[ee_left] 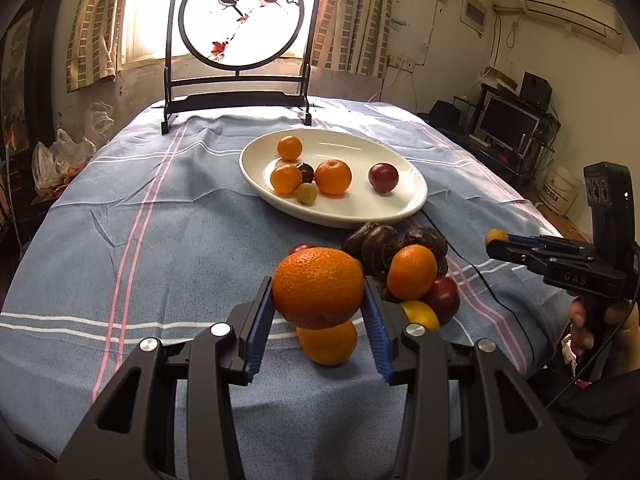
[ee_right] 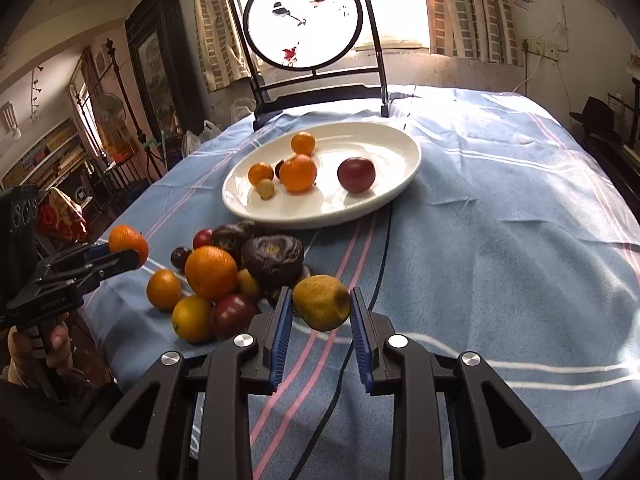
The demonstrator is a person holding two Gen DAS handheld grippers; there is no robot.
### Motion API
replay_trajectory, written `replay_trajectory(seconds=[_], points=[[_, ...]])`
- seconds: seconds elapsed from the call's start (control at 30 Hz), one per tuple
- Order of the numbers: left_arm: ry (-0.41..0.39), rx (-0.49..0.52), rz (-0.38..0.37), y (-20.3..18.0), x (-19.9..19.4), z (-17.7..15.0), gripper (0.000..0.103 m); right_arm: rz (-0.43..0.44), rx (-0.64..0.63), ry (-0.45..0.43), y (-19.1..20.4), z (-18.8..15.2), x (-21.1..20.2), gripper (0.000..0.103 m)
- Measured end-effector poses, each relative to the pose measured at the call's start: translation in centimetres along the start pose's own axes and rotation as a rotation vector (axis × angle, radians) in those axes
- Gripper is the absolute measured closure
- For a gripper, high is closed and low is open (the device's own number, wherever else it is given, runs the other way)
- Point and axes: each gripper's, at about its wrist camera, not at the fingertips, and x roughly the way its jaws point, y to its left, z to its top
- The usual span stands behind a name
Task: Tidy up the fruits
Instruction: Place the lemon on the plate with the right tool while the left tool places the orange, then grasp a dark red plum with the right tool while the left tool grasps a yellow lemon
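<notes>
The left gripper (ee_left: 319,298) pinches a large orange (ee_left: 318,286) between its blue pads at the lower centre of the left wrist view, held above a smaller orange (ee_left: 327,342) lying on the blue striped cloth (ee_left: 160,240) of the desk. The right gripper (ee_right: 321,312) clamps a yellowish, brown-spotted lemon (ee_right: 321,302) at the lower centre of the right wrist view, lifted clear of the cloth. Just left of it in that view sits a heap of fruit (ee_right: 216,280): oranges, dark red plums and wrinkled brown fruits, touching one another. Beyond the heap, toward the upper middle, a white oval plate (ee_right: 360,208) carries three small oranges, a red plum (ee_right: 356,175), a darker plum half hidden, and a small pale fruit (ee_right: 265,189). Behind the plate stands a dark-framed round screen (ee_right: 303,20) painted with birds, against a bright window.
</notes>
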Motion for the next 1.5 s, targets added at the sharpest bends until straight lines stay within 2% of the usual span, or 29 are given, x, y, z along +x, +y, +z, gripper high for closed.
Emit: replay_trajectory(seconds=[0.13, 0.23, 0.4, 0.53, 0.6, 0.63, 0.7, 0.83, 0.97, 1.1, 1.37, 1.5], points=[[-0.002, 0.011, -0.02, -0.4, 1.4, 2.9, 0.061, -0.001, -0.005, -0.057, -0.5, 3.8, -0.6, 0.074], [0.029, 0.029, -0.042, -1.3, 3.7, 5.5, 0.061, 0.016, 0.001, -0.063, -0.9, 6.7, 0.5, 0.074], [0.122, 0.033, -0.059, -2.4, 9.6, 8.9, 0.061, 0.009, 0.009, -0.01, -1.4, 9.3, 5.0, 0.074], [0.222, 0.029, -0.061, -2.4, 13.6, 9.6, 0.06, 0.005, 0.024, 0.04, -1.7, 9.9, 8.6, 0.074], [0.243, 0.031, -0.063, -2.4, 14.4, 9.7, 0.059, 0.018, 0.029, 0.057, -1.6, 9.9, 9.5, 0.073], [0.233, 0.029, -0.059, -2.4, 14.3, 9.7, 0.057, 0.025, 0.034, 0.06, -1.7, 10.0, 9.8, 0.071], [0.196, 0.038, -0.043, -2.3, 13.5, 9.7, 0.043, 0.018, 0.029, 0.052, -1.5, 9.9, 9.8, 0.069], [0.143, 0.042, -0.024, -2.0, 11.3, 9.5, 0.033, -0.019, -0.004, 0.046, -1.0, 9.4, 9.2, 0.067], [0.101, 0.044, 0.01, -1.6, 9.1, 9.0, 0.027, -0.061, -0.017, 0.031, -0.7, 9.0, 8.2, 0.053], [0.079, 0.027, 0.02, -1.0, 6.7, 7.7, 0.017, -0.081, -0.025, 0.028, -0.2, 8.4, 6.9, 0.052], [0.078, 0.092, 0.049, -1.2, 2.2, 2.1, 0.017, -0.082, -0.045, 0.024, 0.8, 4.9, 3.3, 0.052], [0.09, 0.117, 0.074, -1.6, 1.2, -1.1, 0.017, -0.069, -0.033, 0.019, 0.8, 2.7, 1.3, 0.052]])
